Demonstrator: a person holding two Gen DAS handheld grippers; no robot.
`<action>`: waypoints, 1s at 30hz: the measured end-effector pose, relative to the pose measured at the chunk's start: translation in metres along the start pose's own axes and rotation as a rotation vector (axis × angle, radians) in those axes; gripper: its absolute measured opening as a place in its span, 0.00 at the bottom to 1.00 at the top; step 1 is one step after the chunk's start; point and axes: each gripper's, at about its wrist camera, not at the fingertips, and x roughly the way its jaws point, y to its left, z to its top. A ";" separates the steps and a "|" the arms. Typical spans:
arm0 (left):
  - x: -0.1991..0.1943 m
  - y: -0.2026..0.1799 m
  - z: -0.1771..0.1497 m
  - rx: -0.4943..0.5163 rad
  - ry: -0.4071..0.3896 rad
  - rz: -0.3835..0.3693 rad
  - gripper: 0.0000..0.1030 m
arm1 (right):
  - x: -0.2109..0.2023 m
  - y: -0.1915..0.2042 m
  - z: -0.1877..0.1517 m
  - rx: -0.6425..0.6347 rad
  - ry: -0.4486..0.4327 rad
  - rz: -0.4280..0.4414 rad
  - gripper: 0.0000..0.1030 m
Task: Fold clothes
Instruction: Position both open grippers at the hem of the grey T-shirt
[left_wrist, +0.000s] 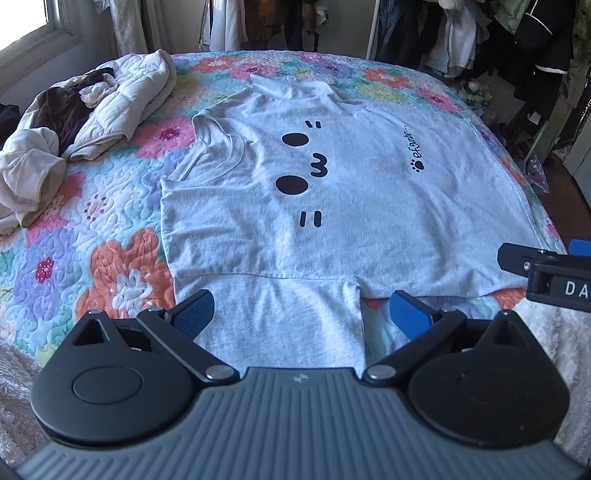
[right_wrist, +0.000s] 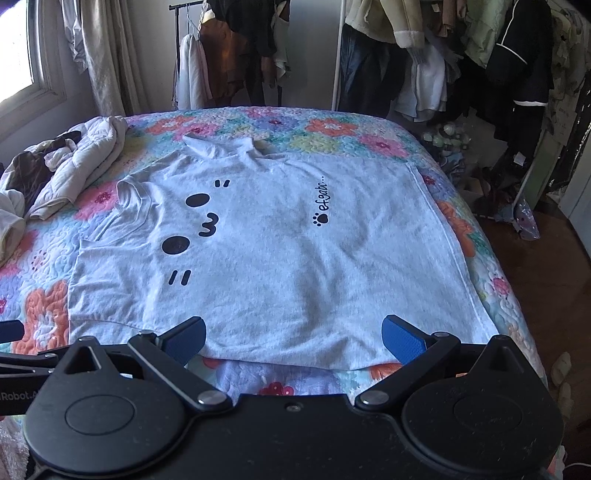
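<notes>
Left wrist: left gripper tilted down, jaws wide

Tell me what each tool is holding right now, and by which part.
Nothing is held. The left tool and right tool are both open over the T-shirt.

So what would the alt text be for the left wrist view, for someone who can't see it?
A grey T-shirt with a black cat-face print lies spread flat on a floral quilt; the left gripper, its jaws wide open, sits over the near sleeve. Crumpled clothes lie at the left.
</notes>
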 end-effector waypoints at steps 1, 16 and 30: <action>0.001 0.000 -0.001 0.002 0.002 -0.001 1.00 | 0.001 -0.001 0.000 0.002 0.002 0.000 1.00; 0.009 0.000 -0.002 0.006 0.019 -0.012 1.00 | 0.008 0.001 0.000 -0.002 0.015 0.012 1.00; 0.031 0.001 -0.005 0.007 0.074 -0.030 1.00 | 0.024 -0.001 -0.001 0.013 0.044 0.039 1.00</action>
